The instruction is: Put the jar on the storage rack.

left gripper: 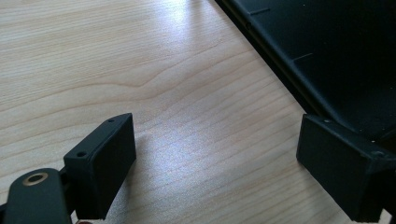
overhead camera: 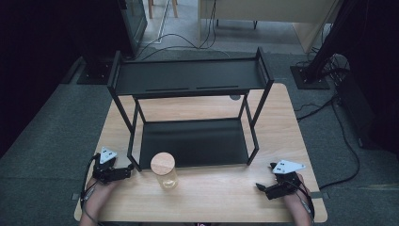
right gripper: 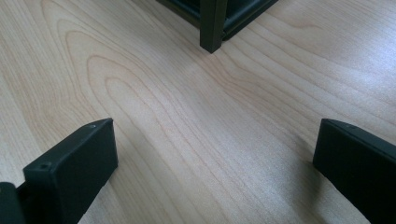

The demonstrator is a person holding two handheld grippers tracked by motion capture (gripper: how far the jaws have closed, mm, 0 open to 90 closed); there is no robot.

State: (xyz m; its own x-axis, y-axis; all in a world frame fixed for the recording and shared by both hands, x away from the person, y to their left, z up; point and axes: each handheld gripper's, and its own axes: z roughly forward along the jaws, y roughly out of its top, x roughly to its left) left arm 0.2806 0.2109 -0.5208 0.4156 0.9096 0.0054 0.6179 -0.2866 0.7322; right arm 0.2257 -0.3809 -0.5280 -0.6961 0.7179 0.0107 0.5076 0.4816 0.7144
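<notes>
We find the left claw (overhead camera: 128, 172) and right claw (overhead camera: 261, 188) resting wide open, empty, on the desk (overhead camera: 226, 197). The jar (overhead camera: 163, 170) stands between them, before the shelf (overhead camera: 193, 141); we advise gripping below its lid.

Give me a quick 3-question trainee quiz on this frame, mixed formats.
1. True or false: the jar stands on the lower shelf of the black rack.
2. Which tongs are nearer the jar? A) left tongs B) right tongs
3. Fill in: the jar's lid looks made of ____.

Key
1. False: it stands upright on the wooden table, just in front of the rack.
2. A
3. Wood. Both tongs rest open on the table, holding nothing.
</notes>
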